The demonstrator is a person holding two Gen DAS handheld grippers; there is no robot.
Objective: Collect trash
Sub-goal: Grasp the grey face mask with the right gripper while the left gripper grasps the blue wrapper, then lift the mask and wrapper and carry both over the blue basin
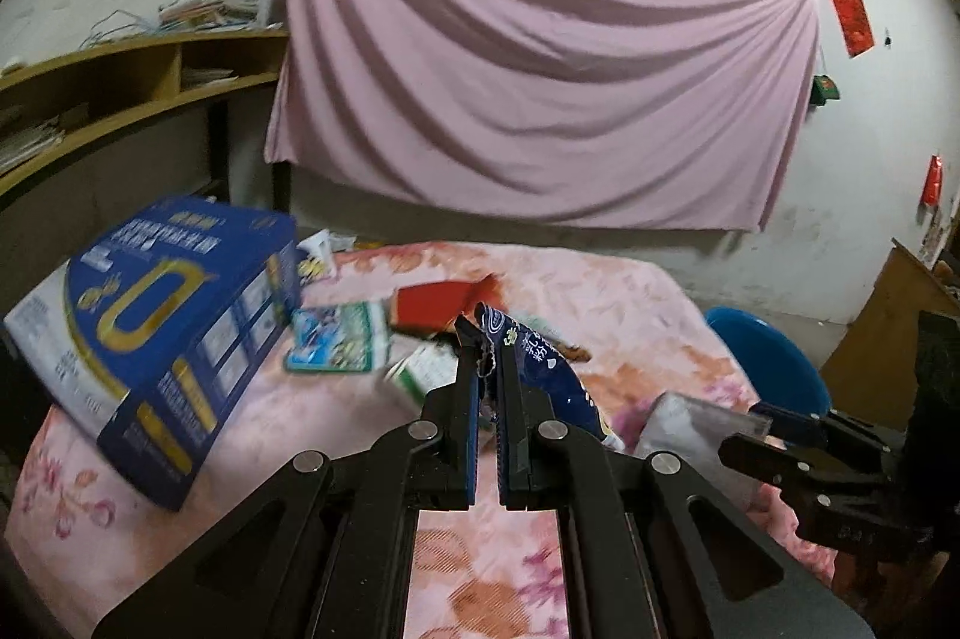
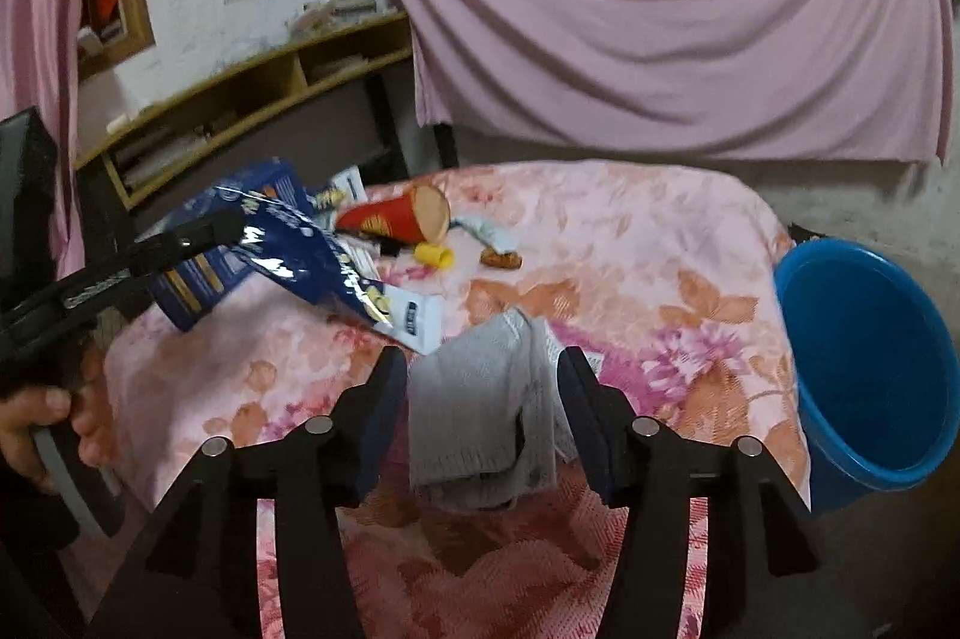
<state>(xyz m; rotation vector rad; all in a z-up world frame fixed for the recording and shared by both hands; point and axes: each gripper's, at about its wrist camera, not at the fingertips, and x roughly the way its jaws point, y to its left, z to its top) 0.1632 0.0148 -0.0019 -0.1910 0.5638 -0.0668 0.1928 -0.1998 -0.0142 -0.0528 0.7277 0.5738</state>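
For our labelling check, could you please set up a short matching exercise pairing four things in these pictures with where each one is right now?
Things:
1. blue snack bag
2. grey cloth
3. blue bucket
4. red cone-shaped wrapper

Places:
A. lying on the floral cover toward the far side of the table
B. beside the table's edge, off the floral cover
C. pinched in the left gripper, lifted above the cover
D. between the open fingers of the right gripper

Pairs: 1-C, 2-D, 3-B, 4-A
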